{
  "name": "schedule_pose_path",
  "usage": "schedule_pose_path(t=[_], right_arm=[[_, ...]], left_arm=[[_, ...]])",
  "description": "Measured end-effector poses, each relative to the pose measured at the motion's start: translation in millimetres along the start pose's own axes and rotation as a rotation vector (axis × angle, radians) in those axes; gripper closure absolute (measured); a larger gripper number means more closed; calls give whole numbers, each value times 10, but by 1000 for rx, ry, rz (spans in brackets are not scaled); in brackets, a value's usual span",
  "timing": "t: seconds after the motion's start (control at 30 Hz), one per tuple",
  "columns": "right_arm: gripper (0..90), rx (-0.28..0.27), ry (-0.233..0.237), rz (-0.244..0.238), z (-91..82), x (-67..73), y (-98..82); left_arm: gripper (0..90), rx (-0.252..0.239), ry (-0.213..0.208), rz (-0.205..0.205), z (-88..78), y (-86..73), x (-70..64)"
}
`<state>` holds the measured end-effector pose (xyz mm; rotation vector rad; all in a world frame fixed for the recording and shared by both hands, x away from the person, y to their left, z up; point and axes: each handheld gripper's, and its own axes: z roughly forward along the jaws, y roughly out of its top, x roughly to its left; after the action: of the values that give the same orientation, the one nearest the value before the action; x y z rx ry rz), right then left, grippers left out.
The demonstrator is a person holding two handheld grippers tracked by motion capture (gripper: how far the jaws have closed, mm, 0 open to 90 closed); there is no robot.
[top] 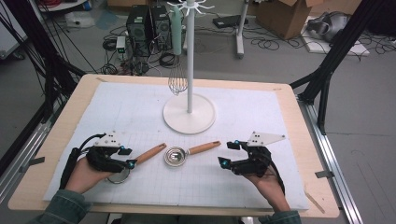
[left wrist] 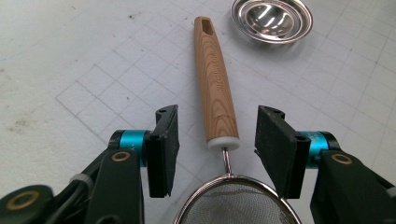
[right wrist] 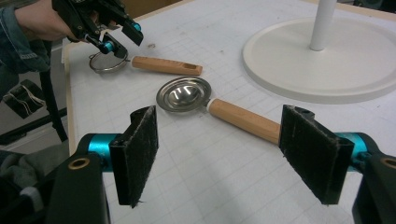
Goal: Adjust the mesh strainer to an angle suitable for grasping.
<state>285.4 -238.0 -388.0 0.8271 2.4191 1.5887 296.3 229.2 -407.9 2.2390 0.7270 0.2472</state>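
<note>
Left claw [left wrist: 217, 151] half hides strainer [left wrist: 236, 203], mesh cut off.

Even, bright overhead light; soft faint shadows. Specular glare inside steel ladle bowl [left wrist: 272, 18]. High view soft, low-detail. Gripper views sharp mid-frame; foam pads [right wrist: 138, 151] slightly soft up close.

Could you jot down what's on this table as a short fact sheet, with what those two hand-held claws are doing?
surface: white gridded mat on a wooden table
left gripper: jaws open either side of the strainer's handle end, pads not touching it
strainer: wooden handle, mesh bowl, lying flat
right gripper: jaws open, nothing between them
ladle: metal bowl, wooden handle, lying flat near the middle
stand: white pole on a round base
whisk: hanging from the stand
</note>
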Motion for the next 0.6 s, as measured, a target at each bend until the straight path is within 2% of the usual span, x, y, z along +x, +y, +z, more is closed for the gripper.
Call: schedule_pose_path(t=[0.17,0.6], right_arm=[[280,-4,1,-2,-21,5,-11],[280,-7,-2,-2,-38,-7,-22]], left_arm=[[468,4,9,-14,25,13,16],[483,23,-8,-2,98,53,15]])
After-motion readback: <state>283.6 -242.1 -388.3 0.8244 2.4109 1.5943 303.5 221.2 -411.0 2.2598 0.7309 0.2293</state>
